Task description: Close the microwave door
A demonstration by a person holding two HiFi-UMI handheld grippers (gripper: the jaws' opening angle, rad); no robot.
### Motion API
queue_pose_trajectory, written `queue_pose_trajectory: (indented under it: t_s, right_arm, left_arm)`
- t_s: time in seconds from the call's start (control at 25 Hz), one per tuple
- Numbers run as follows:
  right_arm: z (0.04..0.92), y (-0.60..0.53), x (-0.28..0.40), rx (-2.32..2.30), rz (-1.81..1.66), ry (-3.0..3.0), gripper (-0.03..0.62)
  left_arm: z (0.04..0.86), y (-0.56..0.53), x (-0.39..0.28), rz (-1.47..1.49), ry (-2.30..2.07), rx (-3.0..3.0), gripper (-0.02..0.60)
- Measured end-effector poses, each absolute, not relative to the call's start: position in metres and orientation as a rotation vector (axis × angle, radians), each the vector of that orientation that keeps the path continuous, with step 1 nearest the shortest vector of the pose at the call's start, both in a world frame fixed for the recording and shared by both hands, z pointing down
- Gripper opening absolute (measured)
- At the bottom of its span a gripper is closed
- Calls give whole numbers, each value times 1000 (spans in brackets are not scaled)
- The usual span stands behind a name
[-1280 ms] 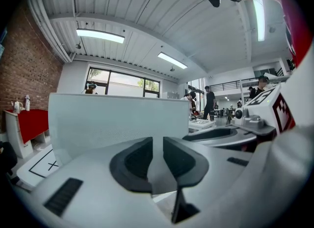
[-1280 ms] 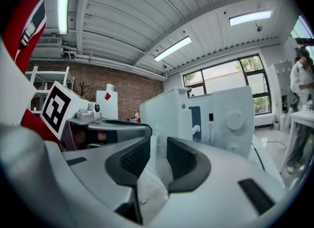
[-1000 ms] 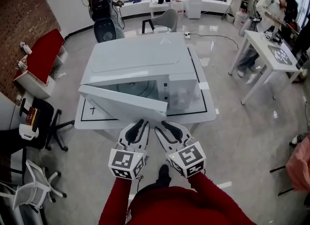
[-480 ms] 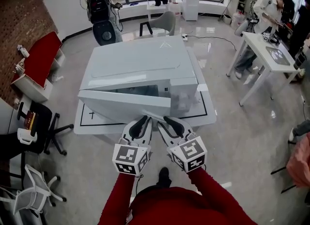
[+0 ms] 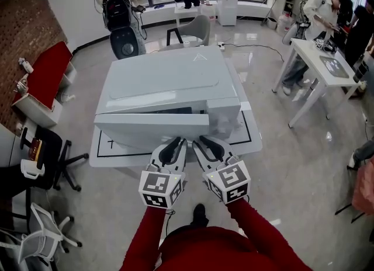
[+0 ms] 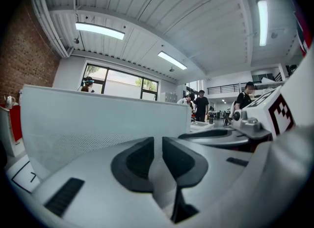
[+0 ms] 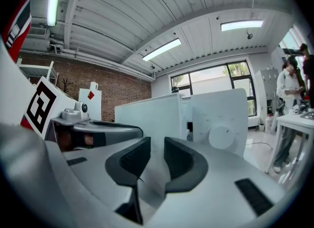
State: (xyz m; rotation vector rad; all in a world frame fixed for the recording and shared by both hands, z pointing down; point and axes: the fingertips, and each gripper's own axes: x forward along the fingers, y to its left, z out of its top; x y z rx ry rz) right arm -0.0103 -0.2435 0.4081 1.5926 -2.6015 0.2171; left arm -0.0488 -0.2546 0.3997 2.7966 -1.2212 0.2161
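Left tool (image 5: 174, 144) and right tool (image 5: 204, 143), both nearly closed and empty, are touching the slightly ajar microwave door (image 5: 149, 129) directly ahead of their tips.

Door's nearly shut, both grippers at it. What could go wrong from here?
1. The door shows a dark crack along its top; a weak push may not latch it.
2. The left gripper and right gripper, both shut, press narrow tips on its smooth face and might slip off.
3. A hard shove could slide the microwave on the table.
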Motion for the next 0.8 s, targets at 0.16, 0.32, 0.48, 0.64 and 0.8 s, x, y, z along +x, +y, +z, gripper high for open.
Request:
queue_pose_trajectory:
  t_s: [0.16, 0.32, 0.48, 0.64, 0.8]
  right_arm:
    - [407, -251, -5, 1627, 200, -2581, 79]
    - [406, -257, 1, 1636, 186, -2574, 40]
    - [406, -263, 3, 1647, 184, -2560, 32]
    - [406, -268, 5, 1647, 181, -2557, 26]
    - [406, -267, 4, 1638, 164, -2564, 15]
  left_arm:
    - [399, -260, -44, 221, -1218, 2806, 63]
    - [398, -266, -42, 219, -1222, 2805, 63]
    - [396, -274, -41, 218, -1227, 2805, 55]
    - [396, -280, -42, 207, -1254, 2788, 30]
    - [396, -279, -41, 191, -1250, 2789, 14]
